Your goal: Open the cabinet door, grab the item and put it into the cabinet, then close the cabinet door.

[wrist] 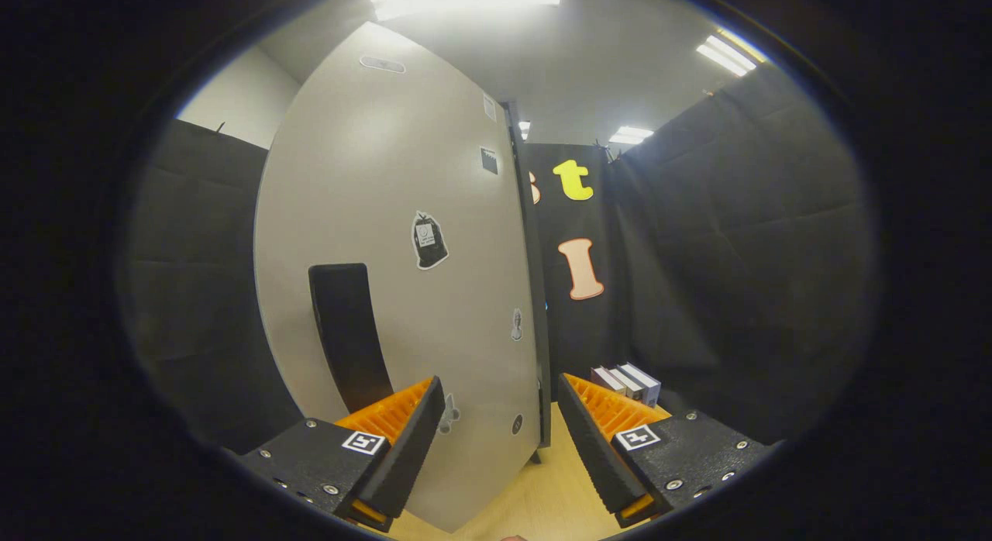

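Observation:
A tall light-grey cabinet door (pixel 403 239) with a black vertical handle (pixel 346 332) and several small stickers stands just ahead of my gripper (pixel 502 405). The fingers are open, and the door's lower right edge (pixel 542 386) lies in the gap between them without either pad touching it. The handle is above the left finger (pixel 399 440). Beyond the right finger (pixel 601 429), a small stack of white and grey boxes (pixel 628 382) rests on the wooden table (pixel 535 502). The cabinet's inside is hidden behind the door.
Black cloth walls close the booth to the left, behind and to the right. Ceiling lights glow overhead. The light wooden tabletop runs under the fingers toward the boxes.

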`<state>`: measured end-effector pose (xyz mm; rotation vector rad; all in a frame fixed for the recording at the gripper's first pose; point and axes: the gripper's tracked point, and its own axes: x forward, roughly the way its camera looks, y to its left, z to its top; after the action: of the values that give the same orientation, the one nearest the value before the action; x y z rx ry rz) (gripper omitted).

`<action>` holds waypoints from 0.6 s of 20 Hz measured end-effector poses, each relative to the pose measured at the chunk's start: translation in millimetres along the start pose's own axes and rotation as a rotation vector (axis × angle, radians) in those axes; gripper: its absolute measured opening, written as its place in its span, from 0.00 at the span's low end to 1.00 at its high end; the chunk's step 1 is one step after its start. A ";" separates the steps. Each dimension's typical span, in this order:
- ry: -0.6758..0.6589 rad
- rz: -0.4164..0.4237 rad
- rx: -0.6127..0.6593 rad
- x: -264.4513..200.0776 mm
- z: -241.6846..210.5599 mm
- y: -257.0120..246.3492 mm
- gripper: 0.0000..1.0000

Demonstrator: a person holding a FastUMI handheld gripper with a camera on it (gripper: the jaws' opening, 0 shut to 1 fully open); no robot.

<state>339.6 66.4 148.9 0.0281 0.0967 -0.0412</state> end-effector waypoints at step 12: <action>0.022 0.136 -0.005 44.6 -6.8 76.6 0.93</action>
<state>386.6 141.4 139.8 0.0298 0.1167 0.0954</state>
